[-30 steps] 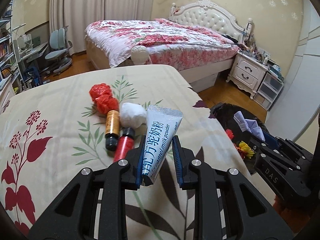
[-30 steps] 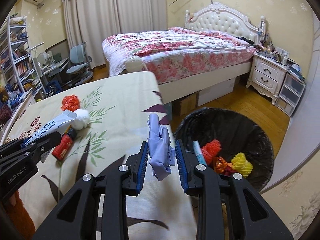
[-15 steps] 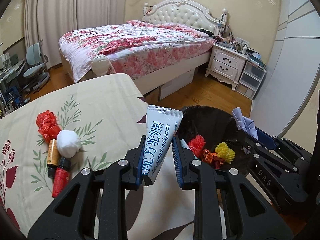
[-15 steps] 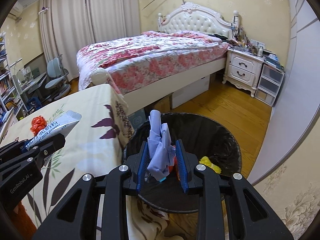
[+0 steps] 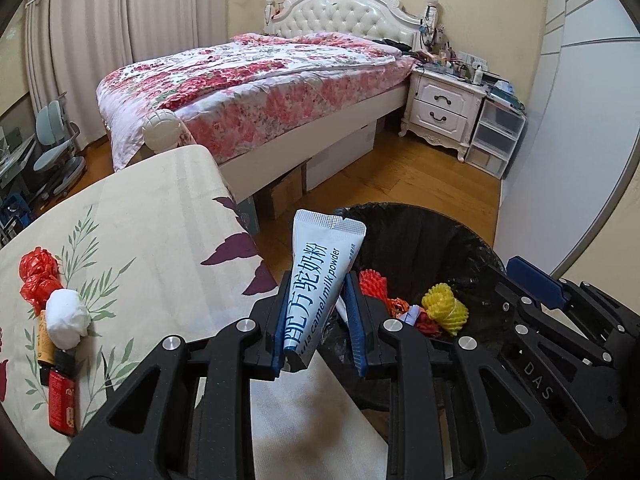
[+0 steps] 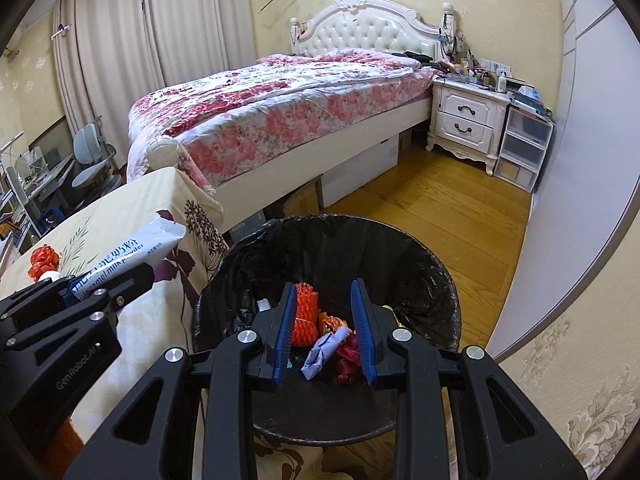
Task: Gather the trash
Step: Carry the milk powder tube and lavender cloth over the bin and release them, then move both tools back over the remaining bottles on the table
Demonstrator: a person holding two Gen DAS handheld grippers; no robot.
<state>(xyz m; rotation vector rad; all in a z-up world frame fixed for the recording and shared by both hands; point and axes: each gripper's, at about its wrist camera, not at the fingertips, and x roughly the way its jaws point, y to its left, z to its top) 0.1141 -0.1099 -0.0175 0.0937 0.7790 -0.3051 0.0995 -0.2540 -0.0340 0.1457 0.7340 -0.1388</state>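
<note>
My left gripper [image 5: 318, 312] is shut on a white camel milk powder sachet [image 5: 320, 280], held upright by the table's right edge, next to the black-lined trash bin [image 5: 420, 236]. The sachet also shows in the right wrist view [image 6: 132, 256]. My right gripper [image 6: 324, 328] is open and empty above the bin [image 6: 400, 248]. A pale blue crumpled paper [image 6: 326, 350] lies inside the bin among red, orange and yellow trash. On the table sit red wrappers [image 5: 38, 276], a white ball [image 5: 66, 318], an amber bottle [image 5: 45, 340] and a red bottle [image 5: 62, 404].
The table with a floral cloth [image 5: 160, 220] is at left. A bed [image 5: 256, 80] stands behind, with a white nightstand [image 5: 444, 108] and plastic drawers [image 5: 496, 136] to the right. Wood floor [image 6: 460, 208] lies around the bin. A white wall panel [image 6: 580, 200] curves at right.
My right gripper moved over the bin and opened, and the blue paper dropped in. My left gripper carried the sachet right, from over the table to the bin's side.
</note>
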